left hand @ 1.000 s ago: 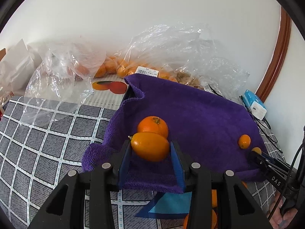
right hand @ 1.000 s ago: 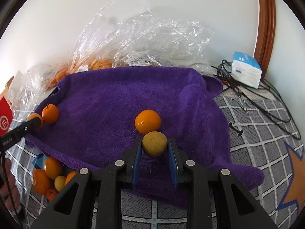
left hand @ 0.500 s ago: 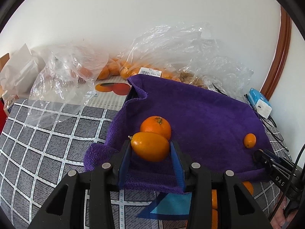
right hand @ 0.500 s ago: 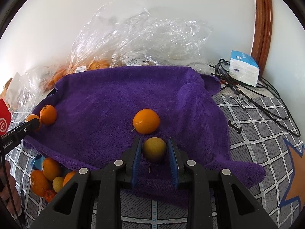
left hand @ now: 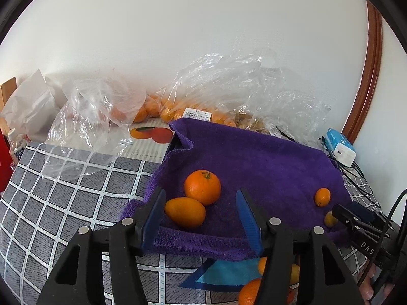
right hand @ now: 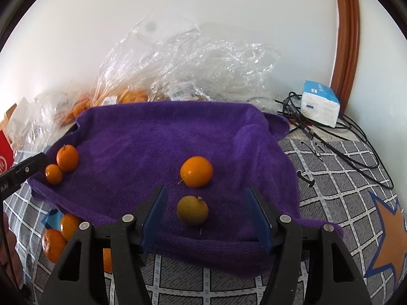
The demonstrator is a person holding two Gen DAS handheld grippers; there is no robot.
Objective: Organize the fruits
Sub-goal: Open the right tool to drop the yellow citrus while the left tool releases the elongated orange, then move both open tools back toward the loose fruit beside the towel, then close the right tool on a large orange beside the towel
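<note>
A purple towel (left hand: 254, 157) (right hand: 165, 137) lies spread on the checked tablecloth. My left gripper (left hand: 201, 212) is opening. An oval orange fruit (left hand: 185, 212) lies on the towel between its jaws, close to the left pad, and the pads do not press on it. It touches a round orange (left hand: 202, 186) just behind. My right gripper (right hand: 206, 212) is opening too. A yellow-green fruit (right hand: 192, 210) rests free on the towel between its jaws, with an orange (right hand: 196, 171) beyond it. Each gripper shows at the edge of the other's view.
Clear plastic bags (right hand: 183, 71) holding more oranges crowd the wall behind the towel. A white and blue box (right hand: 320, 103) and black cables (right hand: 330, 137) lie at the right. Several loose fruits (right hand: 61, 236) sit by the towel's near left edge. A red box (right hand: 3, 150) stands far left.
Both grippers have opened. The oval orange fruit and the yellow-green fruit, gripped before, now lie loose on the towel between the spread jaws.
</note>
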